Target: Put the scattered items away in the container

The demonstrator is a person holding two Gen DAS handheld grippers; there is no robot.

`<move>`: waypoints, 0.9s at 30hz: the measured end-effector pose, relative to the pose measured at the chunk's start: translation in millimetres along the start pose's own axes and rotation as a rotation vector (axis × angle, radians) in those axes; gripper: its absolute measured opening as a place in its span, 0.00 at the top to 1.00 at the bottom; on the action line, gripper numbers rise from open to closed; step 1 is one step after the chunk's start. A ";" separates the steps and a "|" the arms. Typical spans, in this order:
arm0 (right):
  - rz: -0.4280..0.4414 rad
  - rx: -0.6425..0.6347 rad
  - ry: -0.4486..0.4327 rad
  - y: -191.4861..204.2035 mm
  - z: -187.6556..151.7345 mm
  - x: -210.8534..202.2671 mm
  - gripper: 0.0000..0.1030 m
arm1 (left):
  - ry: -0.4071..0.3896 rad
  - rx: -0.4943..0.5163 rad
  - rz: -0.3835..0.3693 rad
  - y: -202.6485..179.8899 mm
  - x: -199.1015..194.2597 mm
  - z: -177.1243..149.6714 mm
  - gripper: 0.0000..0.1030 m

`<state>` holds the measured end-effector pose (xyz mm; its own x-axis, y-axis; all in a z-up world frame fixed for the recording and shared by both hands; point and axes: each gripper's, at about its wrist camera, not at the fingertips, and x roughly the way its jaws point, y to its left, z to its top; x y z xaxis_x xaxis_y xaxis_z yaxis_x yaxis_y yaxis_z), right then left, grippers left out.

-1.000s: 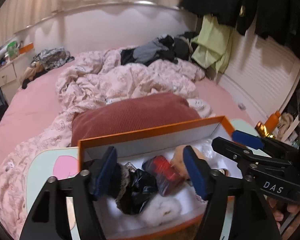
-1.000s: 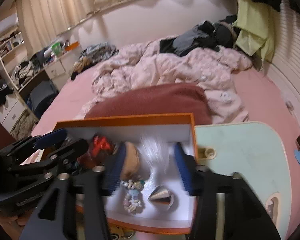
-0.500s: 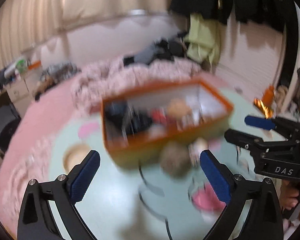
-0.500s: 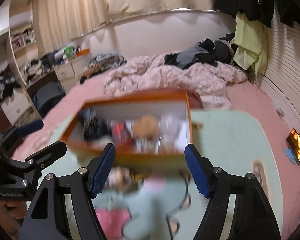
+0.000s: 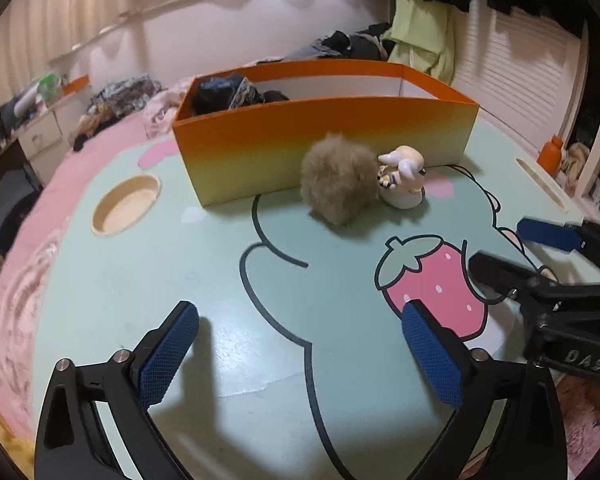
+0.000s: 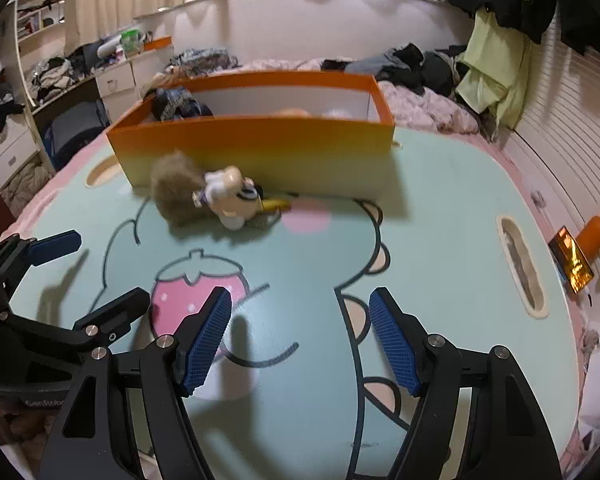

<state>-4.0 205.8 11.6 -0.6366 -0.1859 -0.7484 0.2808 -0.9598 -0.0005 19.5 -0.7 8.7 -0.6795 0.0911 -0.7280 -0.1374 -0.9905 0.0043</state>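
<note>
An orange box (image 5: 324, 148) (image 6: 252, 156) stands at the far side of the pale green table (image 5: 148, 280), with dark clothing (image 5: 228, 92) and other items inside. In front of its near wall lie a fluffy brown pom-pom (image 5: 336, 184) (image 6: 176, 188), a small white figurine (image 5: 404, 180) (image 6: 232, 196) and a yellow piece (image 6: 276, 204). My left gripper (image 5: 298, 316) (image 6: 108, 270) is open wide and low over the table, well short of these items. My right gripper (image 6: 300, 300) (image 5: 516, 252) is open beside it. Neither holds anything.
The table has a round cup recess (image 5: 126, 204) on the left and a long slot (image 6: 520, 264) on the right. A bed with pink bedding (image 6: 428, 108) lies behind. An orange bottle (image 6: 596, 228) and a lit screen (image 6: 572, 260) sit off the right edge.
Both grippers pulled back from above the box's inside and sank to the table in front of it. The left jaws spread much wider; the right jaws widened a little.
</note>
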 end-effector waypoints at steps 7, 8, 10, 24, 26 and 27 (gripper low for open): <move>-0.055 0.031 -0.003 -9.7 -8.1 5.6 0.04 | -0.016 0.003 -0.006 -0.5 0.9 -2.6 0.00; -0.062 0.041 0.001 -12.1 -7.9 6.6 0.00 | -0.016 0.005 -0.007 -0.1 0.6 -3.7 0.00; -0.063 0.041 0.000 -13.1 -8.6 7.2 0.00 | -0.016 0.007 -0.010 0.4 0.6 -4.7 0.00; -0.064 0.040 -0.004 -9.6 -9.2 6.4 0.00 | -0.017 0.008 -0.012 -0.7 1.5 -5.0 0.00; -0.063 0.039 -0.005 -8.9 -9.0 6.1 0.00 | -0.017 0.009 -0.012 -1.8 1.2 -5.4 0.00; -0.063 0.038 -0.005 -8.2 -9.4 5.7 0.00 | -0.017 0.009 -0.012 -1.7 1.2 -5.5 0.00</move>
<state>-3.2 214.6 1.1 -0.6558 -0.1260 -0.7444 0.2126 -0.9769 -0.0219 22.9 0.6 4.0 -0.6899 0.1048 -0.7163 -0.1518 -0.9884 0.0016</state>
